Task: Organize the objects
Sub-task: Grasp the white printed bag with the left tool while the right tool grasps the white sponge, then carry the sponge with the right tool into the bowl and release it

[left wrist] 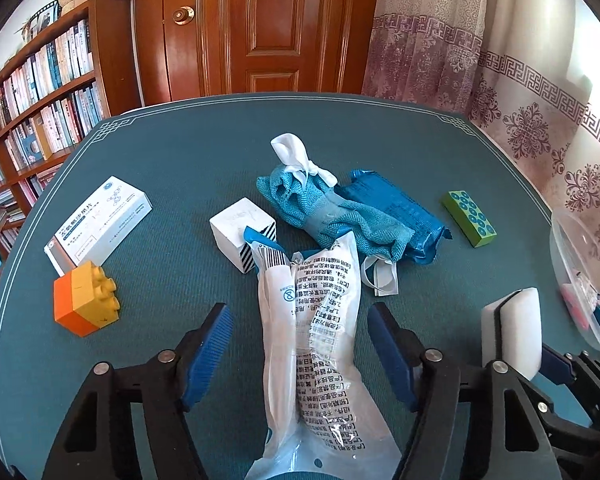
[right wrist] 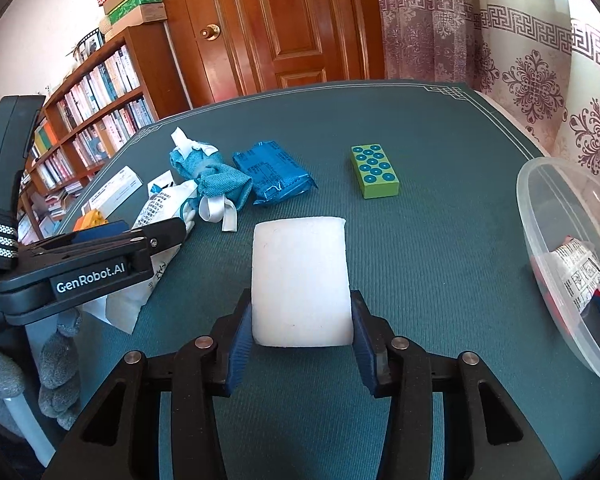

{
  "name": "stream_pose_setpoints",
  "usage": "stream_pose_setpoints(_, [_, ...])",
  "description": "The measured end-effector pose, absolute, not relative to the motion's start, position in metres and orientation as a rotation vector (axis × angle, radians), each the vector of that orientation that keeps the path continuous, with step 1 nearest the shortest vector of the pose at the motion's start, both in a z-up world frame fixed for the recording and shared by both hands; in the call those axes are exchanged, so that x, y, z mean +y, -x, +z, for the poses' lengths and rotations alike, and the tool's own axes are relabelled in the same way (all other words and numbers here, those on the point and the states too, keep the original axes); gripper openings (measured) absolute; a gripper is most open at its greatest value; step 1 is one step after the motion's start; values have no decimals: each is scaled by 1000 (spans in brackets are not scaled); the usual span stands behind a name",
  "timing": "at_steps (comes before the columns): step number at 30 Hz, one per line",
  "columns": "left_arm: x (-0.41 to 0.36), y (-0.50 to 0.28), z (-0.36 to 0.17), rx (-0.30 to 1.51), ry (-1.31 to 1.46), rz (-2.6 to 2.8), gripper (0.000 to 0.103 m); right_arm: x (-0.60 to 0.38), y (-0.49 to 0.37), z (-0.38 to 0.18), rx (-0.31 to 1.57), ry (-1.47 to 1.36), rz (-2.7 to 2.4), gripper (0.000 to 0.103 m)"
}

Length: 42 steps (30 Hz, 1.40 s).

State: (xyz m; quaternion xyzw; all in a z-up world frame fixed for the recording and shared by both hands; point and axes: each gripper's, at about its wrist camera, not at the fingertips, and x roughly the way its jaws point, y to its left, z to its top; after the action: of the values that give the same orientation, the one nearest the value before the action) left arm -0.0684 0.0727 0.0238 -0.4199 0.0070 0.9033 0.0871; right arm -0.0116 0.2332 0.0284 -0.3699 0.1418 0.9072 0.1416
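My left gripper (left wrist: 300, 320) is open, its jaws on either side of a white printed plastic packet (left wrist: 320, 328) that lies on the teal table mat (left wrist: 180, 160). My right gripper (right wrist: 298, 312) is shut on a white sponge block (right wrist: 300, 280), which also shows in the left wrist view (left wrist: 514, 328). A clear plastic bowl (right wrist: 540, 200) with a few items inside stands at the right. On the mat lie a teal cloth pouch (left wrist: 328, 208), a blue foil pack (left wrist: 400, 208), a green dotted block (left wrist: 468, 218), a small white box (left wrist: 242, 232), a medicine box (left wrist: 100, 220) and an orange-yellow toy brick (left wrist: 86, 300).
A bookshelf (left wrist: 40, 100) stands at the left, a wooden door (left wrist: 260, 24) behind the table, and a patterned curtain (left wrist: 540, 100) at the right. The left gripper's body (right wrist: 88, 264) shows in the right wrist view, over the packet.
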Motion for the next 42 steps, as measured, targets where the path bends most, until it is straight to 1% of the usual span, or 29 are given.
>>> stream_pose_setpoints(2, [73,69,19,15,1266,2672,56,233,11,27,412,1069,2617,46])
stream_pose_setpoints(3, [73,69,17,12,1271,2668,49,233,11,26,414,1072,2617,46])
stream_pose_setpoints(12, [69,56,24,1,1212,2672,47,236,10,23,425,1063,2620,46])
stream_pose_setpoints(22, [72,36,40,-24,1142,2683,47,238,-4,31,462,1006,2622,46])
stream_pose_setpoints(33, [87,22,47,10,1109,2668,47,254,-33,50,470,908,2593,46])
stream_pose_setpoints(42, [109,10,54,71,1073,2649,47,294,-77,71,434,798,2496,46])
